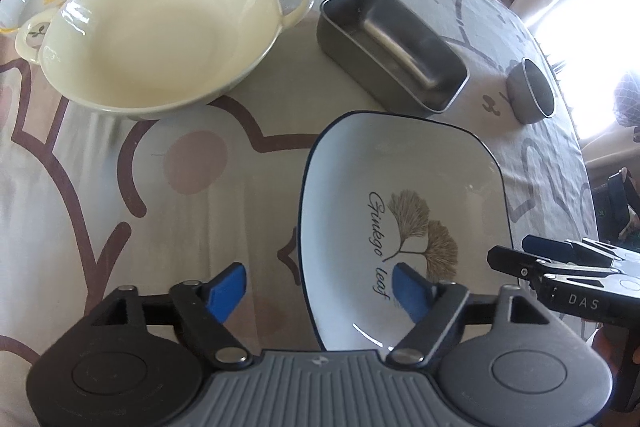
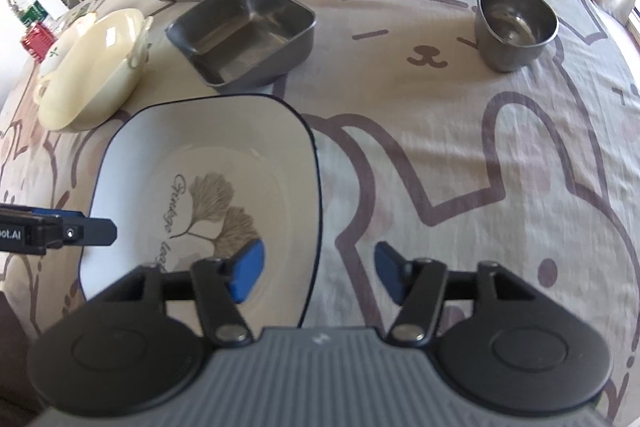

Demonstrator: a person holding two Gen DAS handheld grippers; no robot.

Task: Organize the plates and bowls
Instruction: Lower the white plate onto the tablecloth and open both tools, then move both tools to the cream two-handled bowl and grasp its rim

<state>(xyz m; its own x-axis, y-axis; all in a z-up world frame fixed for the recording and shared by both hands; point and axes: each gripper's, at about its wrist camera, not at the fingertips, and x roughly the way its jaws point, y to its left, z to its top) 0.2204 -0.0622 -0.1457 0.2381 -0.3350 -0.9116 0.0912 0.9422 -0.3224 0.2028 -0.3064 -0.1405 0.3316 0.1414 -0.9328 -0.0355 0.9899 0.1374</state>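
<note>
A square white plate [image 1: 404,219] with a dark rim and a ginkgo print is seen lying flat on the patterned tablecloth [image 1: 120,187], nearest of all the dishes. Behind it two steel trays [image 1: 392,47] are set, the nearer tray close to the plate's far edge; a cream two-handled bowl [image 1: 160,31] stands to the left, and a small steel cup [image 2: 516,25] well apart to the right.

The left gripper [image 1: 320,291] is held spread wide, its right pad over the plate's near left edge and its left pad over bare cloth; nothing is pinched. The right gripper [image 2: 320,275] is likewise spread, straddling the plate's right rim, with nothing clamped.

The plate is judged glazed ceramic: stiff, fairly heavy, slippery and breakable (a chipped corner is the likely cost of a slip). Because it lies flat, little is offered but the raised rim, so hold is best taken there, one pad inside and one under the lip, at opposite sides if both grippers are used.
</note>
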